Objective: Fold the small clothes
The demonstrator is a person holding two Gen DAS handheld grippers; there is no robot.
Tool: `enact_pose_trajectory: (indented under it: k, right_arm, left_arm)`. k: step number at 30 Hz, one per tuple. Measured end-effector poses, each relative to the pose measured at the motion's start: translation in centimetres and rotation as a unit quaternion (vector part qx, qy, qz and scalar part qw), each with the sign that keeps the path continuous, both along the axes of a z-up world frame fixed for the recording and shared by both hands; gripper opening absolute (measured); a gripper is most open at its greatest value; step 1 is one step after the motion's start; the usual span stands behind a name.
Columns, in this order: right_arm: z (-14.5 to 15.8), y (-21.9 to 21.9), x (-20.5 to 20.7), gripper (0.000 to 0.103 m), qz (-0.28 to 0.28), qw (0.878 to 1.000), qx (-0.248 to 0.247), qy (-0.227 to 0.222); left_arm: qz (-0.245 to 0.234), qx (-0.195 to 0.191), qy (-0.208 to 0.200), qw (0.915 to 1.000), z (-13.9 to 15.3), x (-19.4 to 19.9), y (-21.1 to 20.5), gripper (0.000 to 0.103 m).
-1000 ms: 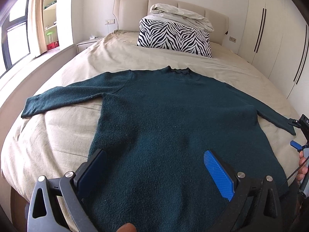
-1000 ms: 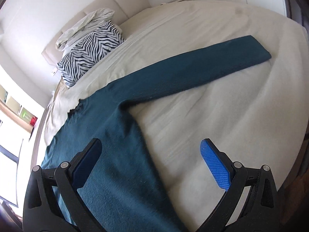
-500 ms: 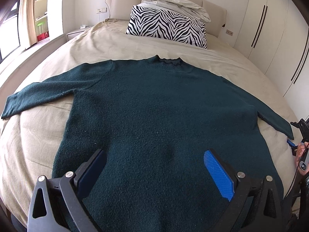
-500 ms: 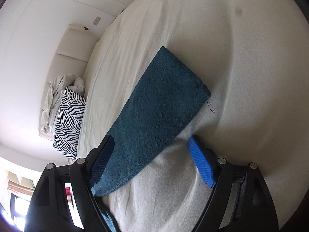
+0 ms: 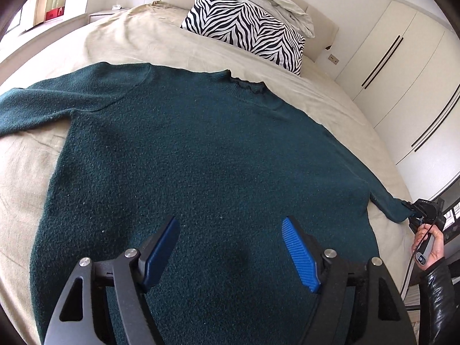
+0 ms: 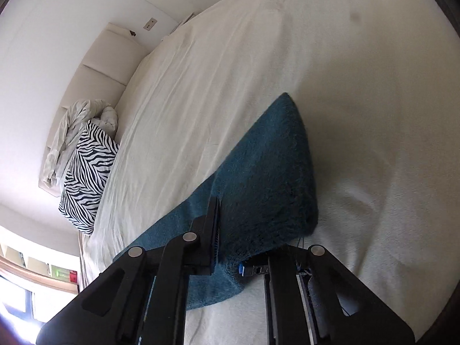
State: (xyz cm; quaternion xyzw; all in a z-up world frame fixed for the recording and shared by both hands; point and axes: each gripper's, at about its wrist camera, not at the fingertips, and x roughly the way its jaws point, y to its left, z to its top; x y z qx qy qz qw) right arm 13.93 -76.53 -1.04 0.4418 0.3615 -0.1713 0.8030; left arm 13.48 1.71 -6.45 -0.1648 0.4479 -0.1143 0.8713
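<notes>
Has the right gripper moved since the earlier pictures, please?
Yes. The right gripper has travelled outward along the sweater sleeve, away from the zebra pillow, to the cuff; its jaws have just closed and now pinch the cuff.

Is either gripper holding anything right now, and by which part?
The right gripper has just closed on the sweater at the cuff end of its sleeve. The left gripper, jaws just narrowing, holds nothing.

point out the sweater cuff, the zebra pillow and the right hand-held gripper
sweater cuff [image 6: 276, 172], right wrist view, on the sleeve end's top face
zebra pillow [image 5: 244, 26], left wrist view, middle of its striped face
right hand-held gripper [image 6: 230, 247], right wrist view, between its fingertips shut on the cuff
</notes>
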Motion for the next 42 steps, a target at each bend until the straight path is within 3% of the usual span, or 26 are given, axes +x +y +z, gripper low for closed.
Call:
enact_pose_trajectory:
  k: [4,10,16,18,19,20,21,25,28,32,34,36,40,42]
  right_arm:
    - [3.9,9.2,7.1,0.009,0.119,0.991,-0.055,-0.021]
    - [6.3,30.0,14.1,0.008,0.301,0.948,-0.090,-0.055]
    - [0.6,48.1,15.3,0.009,0.399,0.913,-0.084,-0.017]
    - [-1.7,50.6,14.8,0.013,0.412,0.908,-0.075,0.001]
    - [-2.6,50.9,13.7,0.021,0.413,0.909,-0.061,-0.004]
    - [-3.2,50.4,11.4,0.040,0.413,0.909,-0.046,-0.016]
    - [-3.3,49.9,9.5,0.051,0.406,0.913,-0.030,-0.028]
    - [-2.9,45.8,5.3,0.075,0.377,0.924,0.013,-0.066]
    - [-3.5,42.7,2.8,0.077,0.362,0.926,0.062,-0.086]
    - [-5.4,38.8,0.5,0.076,0.337,0.926,0.131,-0.104]
    - [-5.4,37.5,0.1,0.076,0.328,0.925,0.151,-0.117]
    - [-5.6,36.8,-0.3,0.076,0.320,0.924,0.168,-0.127]
    - [-5.8,35.1,-1.6,0.076,0.304,0.917,0.214,-0.145]
    - [-5.8,34.2,-2.3,0.076,0.297,0.916,0.226,-0.144]
  left_arm:
    - [0.006,-0.019,-0.008,0.9998,0.2,0.7,1.5,0.074]
    - [0.025,-0.061,-0.019,0.9976,0.6,2.0,3.8,0.074]
    - [0.026,-0.090,-0.020,0.9954,0.3,3.9,5.0,0.074]
    - [0.023,-0.100,-0.013,0.9947,-0.2,4.6,4.9,0.074]
    - [0.020,-0.104,-0.008,0.9943,-0.5,5.0,4.7,0.075]
    - [0.018,-0.110,-0.003,0.9938,-0.7,5.4,4.4,0.076]
    - [0.015,-0.117,0.002,0.9931,-0.8,5.8,4.1,0.079]
    - [-0.004,-0.137,0.018,0.9904,-1.2,7.7,1.7,0.085]
    - [-0.022,-0.148,0.033,0.9881,-1.4,9.5,-0.7,0.086]
    - [-0.030,-0.124,0.073,0.9891,-2.7,12.2,-3.3,0.087]
    - [-0.031,-0.105,0.071,0.9914,-2.5,13.2,-4.1,0.084]
    - [-0.027,-0.090,0.076,0.9927,-2.4,14.0,-4.6,0.062]
    - [-0.034,-0.042,0.088,0.9947,-2.5,15.6,-5.9,0.034]
    - [-0.036,-0.027,0.085,0.9953,-2.4,16.0,-5.9,0.009]
